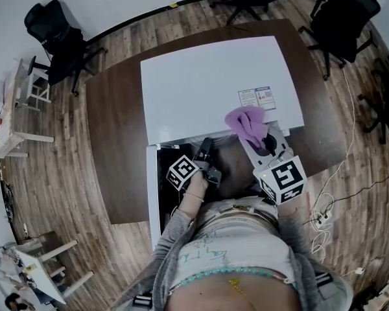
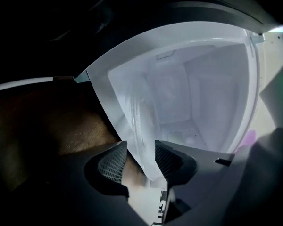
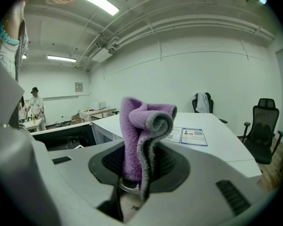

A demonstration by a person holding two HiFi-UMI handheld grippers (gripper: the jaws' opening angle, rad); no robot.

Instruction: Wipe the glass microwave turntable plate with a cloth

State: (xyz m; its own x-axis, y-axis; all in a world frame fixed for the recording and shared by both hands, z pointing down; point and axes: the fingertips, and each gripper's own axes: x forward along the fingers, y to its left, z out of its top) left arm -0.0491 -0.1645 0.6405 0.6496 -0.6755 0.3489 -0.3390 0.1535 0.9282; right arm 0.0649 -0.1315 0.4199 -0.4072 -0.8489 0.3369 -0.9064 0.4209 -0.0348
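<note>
Fuzzy purple cloth (image 3: 139,126); smooth clear glass plate (image 2: 141,126); wood-grain table (image 1: 117,148)

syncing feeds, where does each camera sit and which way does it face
Head view: on the person's head, steeply down at the white microwave; torso, left gripper and right gripper show.
Left gripper view: on the left gripper, into the microwave's cavity; jaws flank the glass plate.
Right gripper view: on the right gripper, level across the room; jaws clamp the purple cloth.
Shared: head and right gripper views both show the cloth.
</note>
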